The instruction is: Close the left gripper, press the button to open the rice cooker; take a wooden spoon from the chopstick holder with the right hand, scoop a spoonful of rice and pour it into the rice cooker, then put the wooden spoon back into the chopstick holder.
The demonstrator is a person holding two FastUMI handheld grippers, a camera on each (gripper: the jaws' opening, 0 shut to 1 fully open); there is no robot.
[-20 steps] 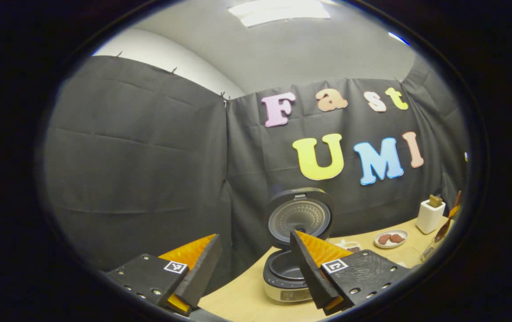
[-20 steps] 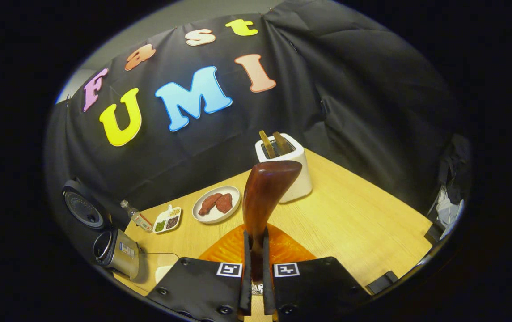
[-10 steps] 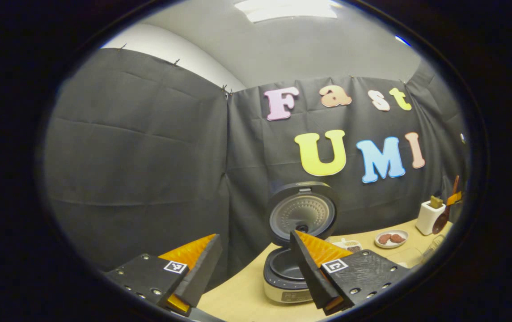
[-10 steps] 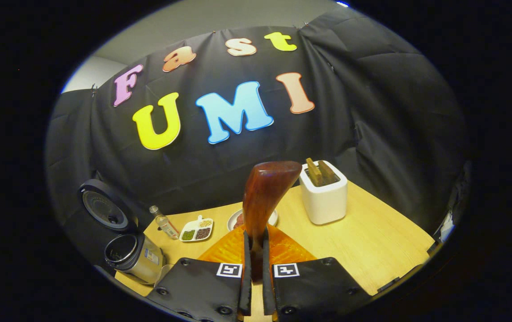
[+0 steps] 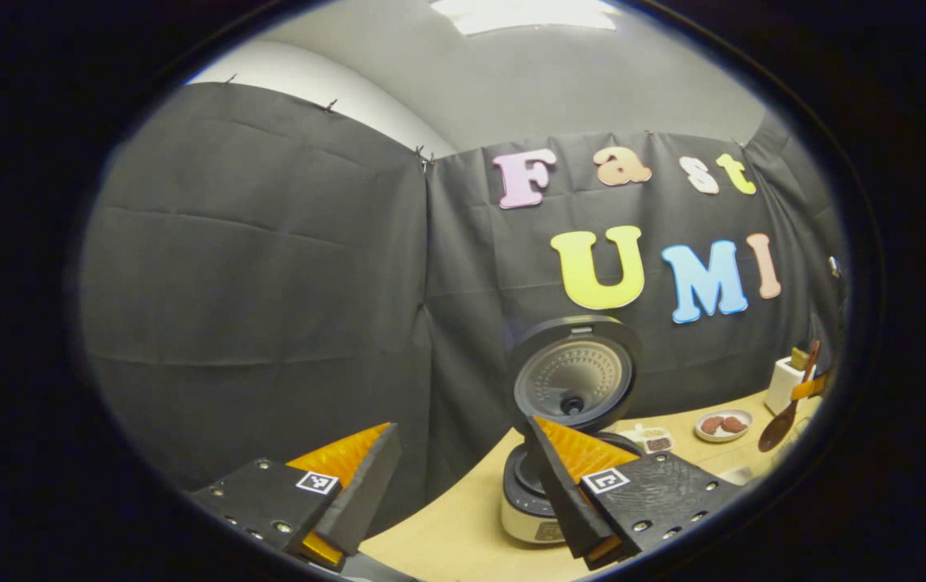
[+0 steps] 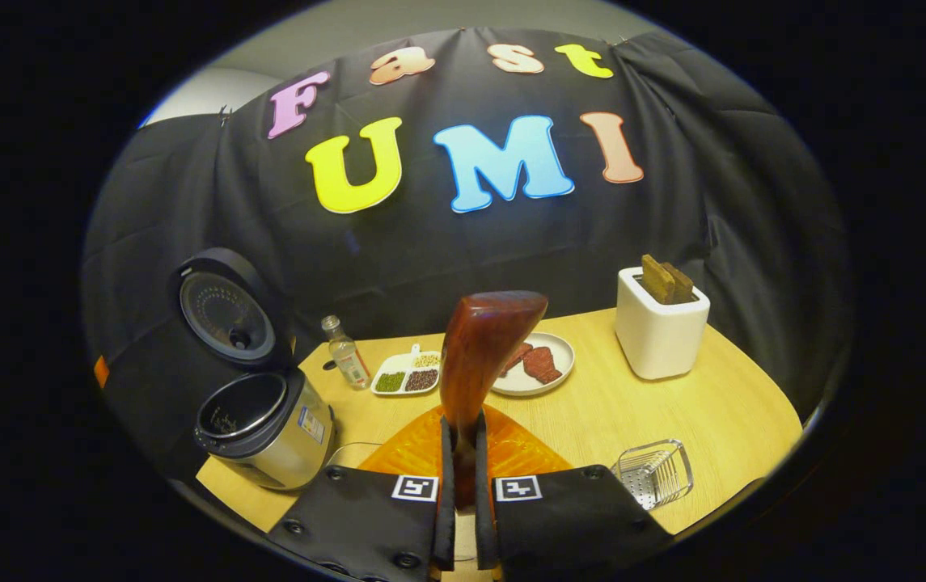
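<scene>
The wooden spoon is held clamped by its handle between both fingers of the right gripper, bowl raised, right of the rice cooker, whose lid is up for pouring, while the left gripper is kept wide, holding nothing.

Left gripper: two black finger mounts are carrying silver screws, each bearing a small square black-and-white marker. Ribbed wedge-shaped fingers are rising from them. Right gripper: matching black mounts, screws and paired markers are showing.
</scene>
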